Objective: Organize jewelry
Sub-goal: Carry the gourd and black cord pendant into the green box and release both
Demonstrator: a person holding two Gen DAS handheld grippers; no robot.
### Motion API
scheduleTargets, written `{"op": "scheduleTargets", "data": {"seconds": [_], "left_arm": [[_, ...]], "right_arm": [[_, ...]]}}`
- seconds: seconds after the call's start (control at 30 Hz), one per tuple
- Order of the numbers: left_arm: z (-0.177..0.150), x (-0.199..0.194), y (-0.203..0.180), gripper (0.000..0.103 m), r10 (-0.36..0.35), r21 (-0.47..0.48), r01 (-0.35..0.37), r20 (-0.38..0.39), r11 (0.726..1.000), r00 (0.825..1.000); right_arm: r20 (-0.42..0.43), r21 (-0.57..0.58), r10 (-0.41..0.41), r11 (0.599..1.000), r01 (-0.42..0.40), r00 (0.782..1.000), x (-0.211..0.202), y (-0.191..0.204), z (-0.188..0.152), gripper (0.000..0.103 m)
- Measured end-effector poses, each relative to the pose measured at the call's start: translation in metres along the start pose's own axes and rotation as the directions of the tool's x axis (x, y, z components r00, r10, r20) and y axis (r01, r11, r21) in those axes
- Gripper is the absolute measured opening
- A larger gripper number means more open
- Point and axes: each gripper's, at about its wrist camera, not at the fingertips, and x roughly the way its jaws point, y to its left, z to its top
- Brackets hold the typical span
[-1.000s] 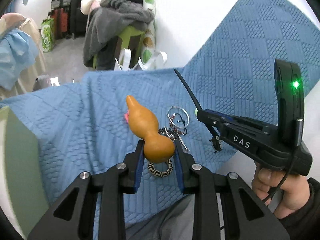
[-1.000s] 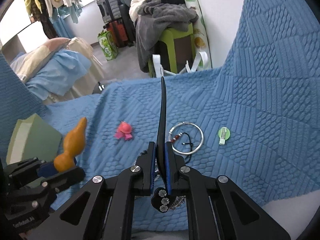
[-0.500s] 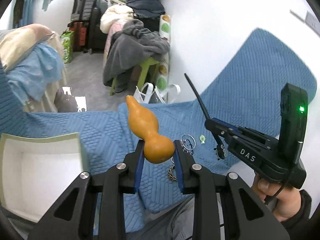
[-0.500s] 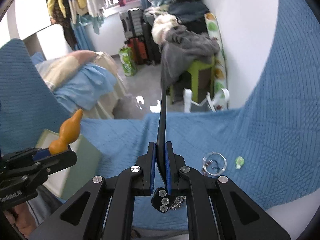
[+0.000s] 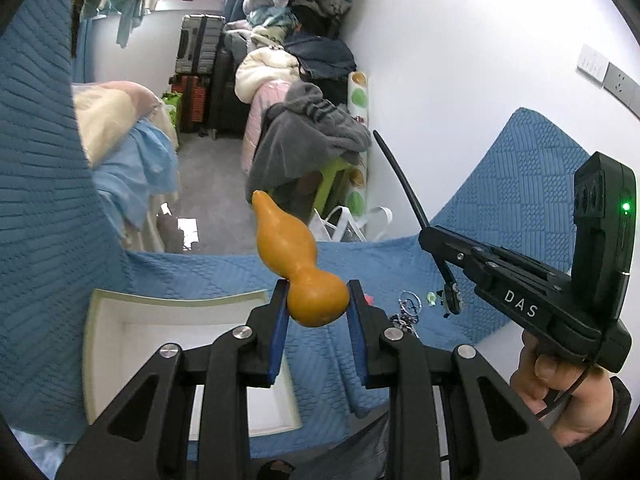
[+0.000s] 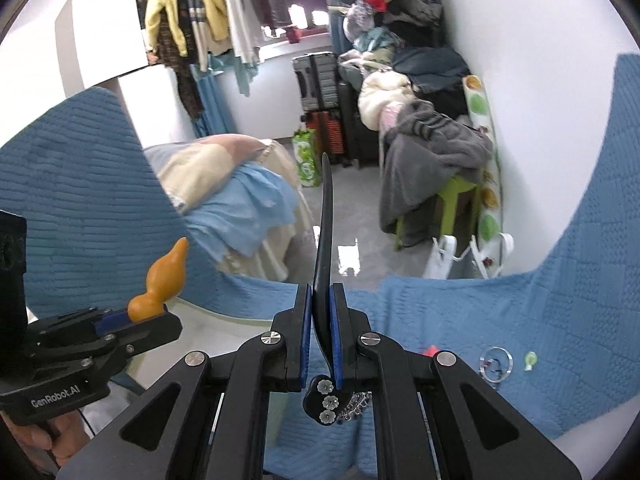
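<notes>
My left gripper (image 5: 318,312) is shut on an orange gourd ornament (image 5: 298,262) and holds it in the air above an open white box (image 5: 168,364) with a pale green rim. My right gripper (image 6: 320,320) is shut on a black hair stick (image 6: 326,232) with flower studs at its lower end, its point up. On the blue quilted cloth (image 5: 200,272) lie a silver ring bracelet (image 6: 496,364), a small green piece (image 6: 531,359), a pink charm (image 6: 430,350) and a chain (image 5: 402,320). The gourd also shows in the right wrist view (image 6: 160,284).
The cloth rises on the left (image 5: 36,200) and against the white wall on the right (image 5: 520,184). Beyond the cloth's far edge is a floor with a green stool piled with grey clothes (image 5: 312,148), suitcases (image 6: 316,92) and bedding (image 6: 232,184).
Both grippers rose well above the cloth with their objects. The left gripper carried the gourd leftward, so the white box now lies below it. The jewellery looks smaller and farther.
</notes>
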Motion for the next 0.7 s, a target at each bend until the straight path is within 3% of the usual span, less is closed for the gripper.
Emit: {"op": "scheduleTargets", "data": {"seconds": [0.23,0.7], "left_arm": [[-0.011,-0.018,0.035,0.029,0.011,-0.021,-0.011,0.010,1.000,1.000],[-0.040,0.002,0.102,0.029,0.092,-0.063,-0.096,-0.071,0.993,0.993]], "right_arm": [[-0.028,-0.025,0.027,0.999,-0.027,0.999,0.016,0.035,-0.009,0.006],[-0.140,-0.045,0.034,0.998,-0.041,0.990,0.069,0.082,-0.052,0.006]]}}
